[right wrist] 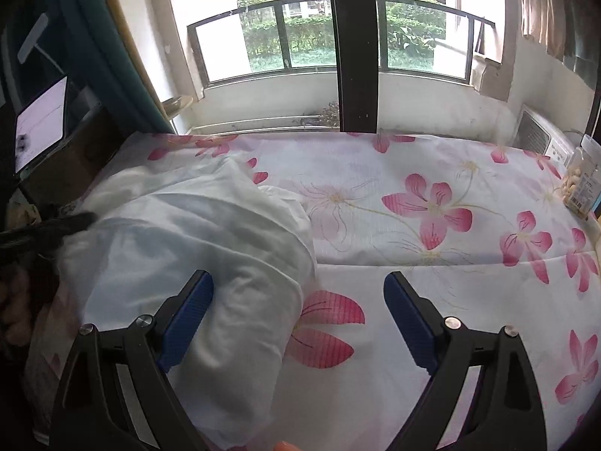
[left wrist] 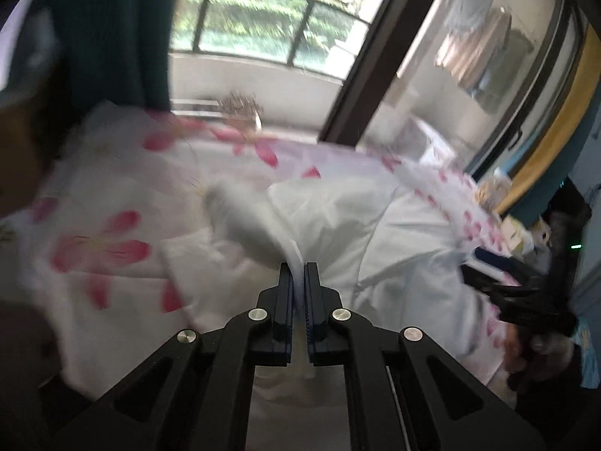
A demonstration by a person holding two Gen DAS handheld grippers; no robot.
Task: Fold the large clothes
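Observation:
A white garment (right wrist: 195, 240) lies bunched on the left part of a bed covered by a white sheet with pink flowers (right wrist: 432, 203). In the left wrist view my left gripper (left wrist: 299, 268) is shut on a fold of the white garment (left wrist: 338, 218) and holds it up off the sheet; the view is motion-blurred. My right gripper (right wrist: 298, 282) is open and empty, low over the bed, its left finger over the garment's right edge. The left gripper also shows as a blurred dark shape at the left of the right wrist view (right wrist: 49, 229).
A window with a dark central post (right wrist: 355, 49) and a balcony railing lies beyond the bed. A clear snack jar (right wrist: 580, 184) stands at the bed's right edge. A dark shelf with a lit tablet (right wrist: 39, 127) is on the left.

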